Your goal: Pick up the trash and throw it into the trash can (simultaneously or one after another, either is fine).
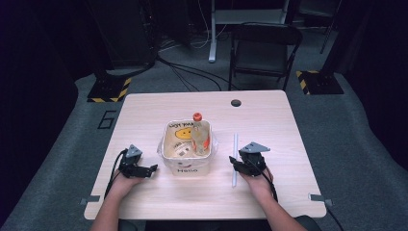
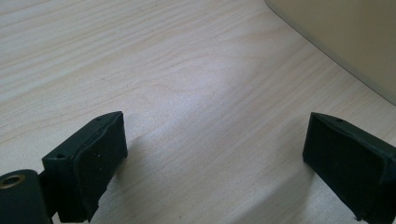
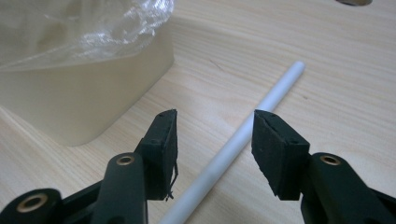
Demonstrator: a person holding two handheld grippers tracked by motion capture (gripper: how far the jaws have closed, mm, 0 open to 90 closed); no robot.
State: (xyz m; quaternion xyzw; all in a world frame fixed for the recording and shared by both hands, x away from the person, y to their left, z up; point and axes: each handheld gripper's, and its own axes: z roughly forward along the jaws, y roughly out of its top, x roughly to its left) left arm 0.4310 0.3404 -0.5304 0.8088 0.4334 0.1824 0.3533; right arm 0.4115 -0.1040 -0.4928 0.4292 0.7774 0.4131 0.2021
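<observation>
A cream square bin point(image 1: 186, 166) lined with a clear plastic bag point(image 3: 93, 28) stands mid-table. Inside it leans a clear bottle with an orange cap point(image 1: 197, 117), beside some paper scraps. A thin white rod point(image 1: 235, 159) lies flat on the table to the right of the bin. My right gripper point(image 1: 239, 163) is open, its jaws straddling the white rod point(image 3: 243, 135) without closing on it. Left of the bin, my left gripper point(image 1: 146, 170) rests open on the bare wood, nothing between its fingers point(image 2: 95, 158). The bin's wall point(image 2: 355, 42) shows ahead of it.
The wooden table point(image 1: 144, 115) has a dark cable hole point(image 1: 235, 102) near its far edge. A black folding chair point(image 1: 263, 48) stands behind the table, with cables on the grey floor and yellow-black striped bases point(image 1: 109, 90) at both sides.
</observation>
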